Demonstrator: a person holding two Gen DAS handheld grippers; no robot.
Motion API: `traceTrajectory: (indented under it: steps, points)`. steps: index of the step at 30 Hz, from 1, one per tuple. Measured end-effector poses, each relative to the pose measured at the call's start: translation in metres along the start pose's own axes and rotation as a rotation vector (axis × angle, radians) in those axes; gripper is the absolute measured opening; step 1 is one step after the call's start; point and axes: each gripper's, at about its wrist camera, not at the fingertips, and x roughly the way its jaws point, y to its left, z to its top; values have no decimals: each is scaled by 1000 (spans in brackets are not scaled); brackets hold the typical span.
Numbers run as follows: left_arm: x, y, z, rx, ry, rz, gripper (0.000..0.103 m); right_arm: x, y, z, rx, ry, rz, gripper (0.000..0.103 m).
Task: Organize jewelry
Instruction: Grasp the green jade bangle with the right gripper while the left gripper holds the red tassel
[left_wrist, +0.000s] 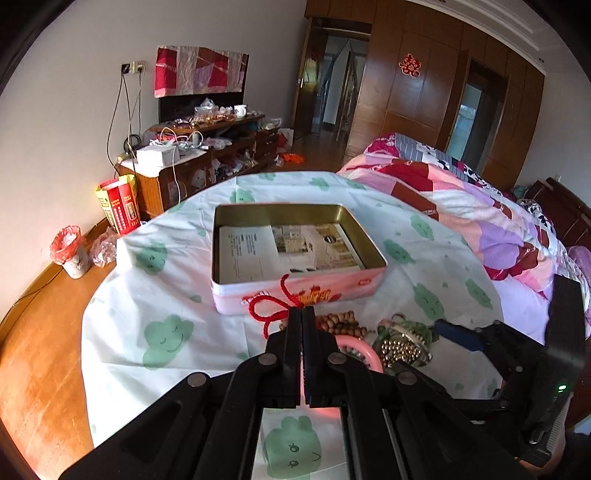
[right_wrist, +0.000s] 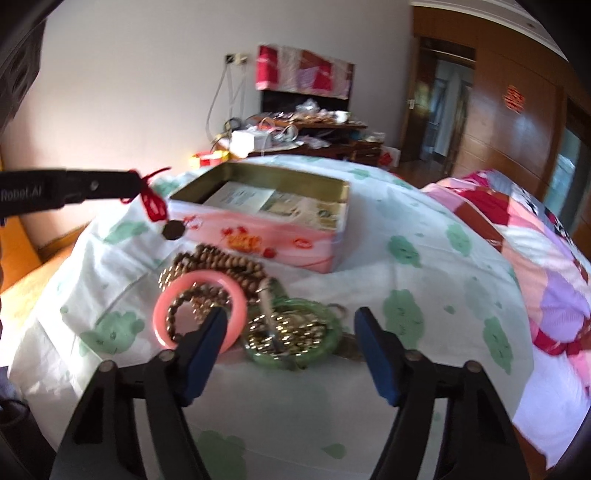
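My left gripper (left_wrist: 302, 312) is shut on a red knotted cord (left_wrist: 271, 314). In the right wrist view the left gripper (right_wrist: 135, 181) holds that cord (right_wrist: 153, 205) in the air, and a dark pendant (right_wrist: 173, 230) dangles from it in front of the tin. The open pink tin (left_wrist: 295, 286), (right_wrist: 266, 229) has paper cards inside. A heap of jewelry lies before it: wooden beads (right_wrist: 221, 258), a pink bangle (right_wrist: 166, 295) and a green bangle (right_wrist: 264, 355) with gold beads (right_wrist: 295, 330). My right gripper (right_wrist: 291, 328) is open around the green bangle, and its left finger overlaps the pink bangle.
The table has a white cloth with a green cloud print (left_wrist: 166, 332). A bed with a pink patchwork quilt (left_wrist: 480, 221) runs along the right. On the wooden floor at the left stand a red box (left_wrist: 118, 206) and a small bin (left_wrist: 72, 254). A cluttered cabinet (left_wrist: 207, 155) is at the back.
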Motion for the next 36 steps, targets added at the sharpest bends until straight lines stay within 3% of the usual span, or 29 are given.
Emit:
traceTrajectory:
  steps: [3,7,12,14,15,17,19,23,26,31,34,36]
  points:
    - [-1,-3,-1,19,-10,5,0,8,2,-2,-5,35,8,62]
    - [0,-2,-1,18,-9,12,0,-4,-19,-2,82,-11,51,62]
    - [11,4,-6,3,22,33,0,-5,-39,2,143,-39,22,62]
    - [13,4,-8,5,31,36,0,-4,-45,4,156,-42,16,54]
    - [14,4,-8,8,34,37,0,-3,-50,5,189,-37,40,42]
    - [15,5,-11,11,38,39,0,-4,-58,5,237,-42,79,42]
    - [17,6,-12,11,44,37,0,3,-56,5,189,0,-27,43]
    - [18,6,-12,11,51,36,0,23,-72,-6,208,81,-108,43]
    - [18,6,-12,12,53,35,0,22,-84,-10,238,68,-141,43]
    - [19,6,-13,9,56,39,0,0,-79,-3,235,-14,-78,43]
    - [19,8,-14,6,58,41,0,6,-64,2,182,-5,-49,42]
    - [20,8,-14,7,58,41,0,16,-62,1,180,16,-22,35]
